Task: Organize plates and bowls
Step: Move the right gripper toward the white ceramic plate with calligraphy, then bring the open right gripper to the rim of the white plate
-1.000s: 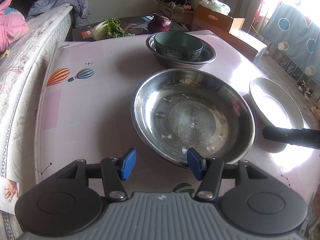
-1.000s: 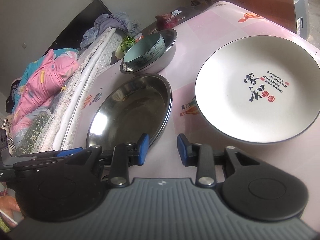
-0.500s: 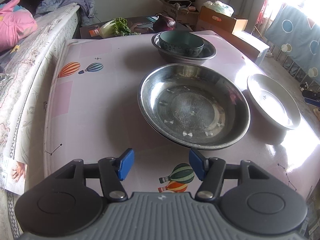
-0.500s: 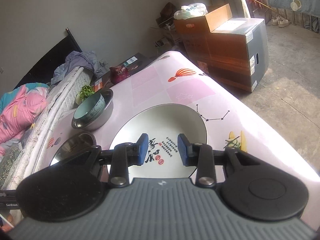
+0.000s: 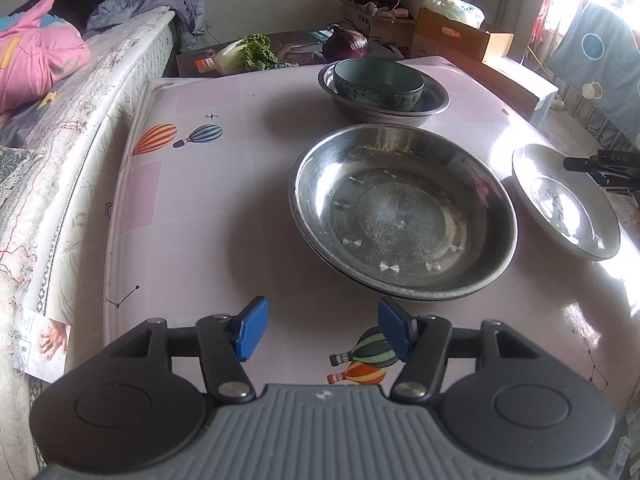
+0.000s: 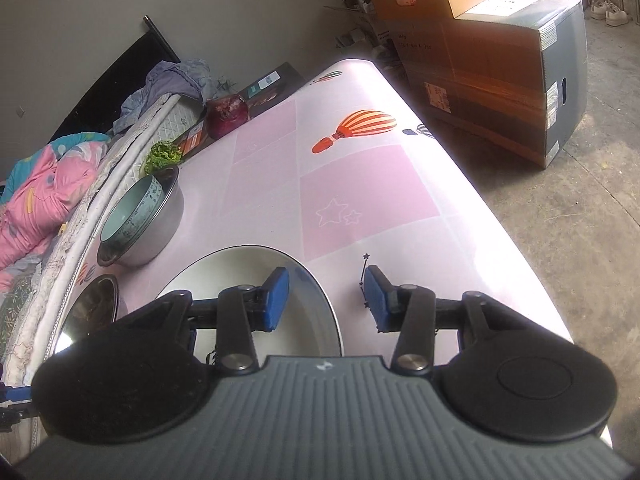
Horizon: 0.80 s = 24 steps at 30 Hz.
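So, landmark is the wide steel basin [image 5: 404, 216], sitting mid-surface [image 5: 192, 208]. Behind it, near but apart, a smaller steel bowl [image 5: 384, 100] already carries the teal ceramic bowl [image 5: 378, 82] nested inside, so the bowls look sorted into one stack. The basin itself looks doubled, a second rim showing under its near edge, though I can't confirm that. To the right of the basin, just beside it with a slim gap, lies the white plate [image 5: 564, 200], flat and alone near the surface edge; judged from the layout, that's the piece left to organize.

Your left tool [image 5: 320, 330] hangs in front of the basin, on the near side, tilted down at the surface. Its blue pads [image 5: 250, 328] stand moderately wide with nothing between them but printed balloons on the cloth. Touching nothing.

Your right tool [image 6: 326, 300] is over the far-right rim of the white plate [image 6: 224, 276], on the side away from the basin. Its jaws are opening right now. The left pad sits over the plate's inner face, the right pad over bare surface beyond the rim, so the rim runs between them. No pad presses it that I can see; the plate lies flat, not gripped. Seems you're lining up a rim pinch, likely to carry the plate toward the basin.
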### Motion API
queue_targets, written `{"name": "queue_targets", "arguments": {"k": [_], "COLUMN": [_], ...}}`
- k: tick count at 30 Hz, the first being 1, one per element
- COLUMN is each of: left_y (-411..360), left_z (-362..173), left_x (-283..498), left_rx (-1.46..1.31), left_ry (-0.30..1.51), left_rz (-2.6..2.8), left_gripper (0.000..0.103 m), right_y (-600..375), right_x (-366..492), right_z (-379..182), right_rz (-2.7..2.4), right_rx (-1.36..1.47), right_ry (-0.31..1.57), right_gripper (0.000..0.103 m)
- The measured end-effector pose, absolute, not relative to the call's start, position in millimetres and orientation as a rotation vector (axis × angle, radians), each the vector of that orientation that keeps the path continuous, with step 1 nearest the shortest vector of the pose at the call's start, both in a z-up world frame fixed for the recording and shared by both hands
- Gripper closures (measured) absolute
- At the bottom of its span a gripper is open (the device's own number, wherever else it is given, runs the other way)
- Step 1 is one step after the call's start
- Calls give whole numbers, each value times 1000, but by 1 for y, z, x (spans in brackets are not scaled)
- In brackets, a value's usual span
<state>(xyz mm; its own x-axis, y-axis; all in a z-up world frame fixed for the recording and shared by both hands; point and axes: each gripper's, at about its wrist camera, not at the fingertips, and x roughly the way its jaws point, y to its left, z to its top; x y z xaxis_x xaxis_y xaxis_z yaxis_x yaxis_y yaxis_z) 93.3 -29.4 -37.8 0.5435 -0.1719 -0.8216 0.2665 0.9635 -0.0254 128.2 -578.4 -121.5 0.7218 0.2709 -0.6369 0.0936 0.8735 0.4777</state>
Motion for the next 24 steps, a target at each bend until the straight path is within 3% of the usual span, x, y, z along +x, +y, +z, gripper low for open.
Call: {"name": "queue_targets", "arguments": {"k": [4, 6, 8, 24], "left_y": [-34, -37, -39, -46], "left_z": [-39, -40, -41, -36], "left_x": [93, 91, 89, 68], "left_rx": [116, 121, 122, 107], "left_ry": [964, 965, 966, 941], "left_rz": [-271, -283, -296, -367], "left_gripper": [41, 41, 41, 41], "right_y": [-559, -553, -551, -519], "right_x": [132, 129, 125, 28], "right_z": [-119, -117, -118, -107], "right_rz": [160, 164, 167, 157], "right_rx": [455, 418, 411, 281], "right_ry": [780, 788, 794, 816], "right_gripper": [64, 69, 80, 83]}}
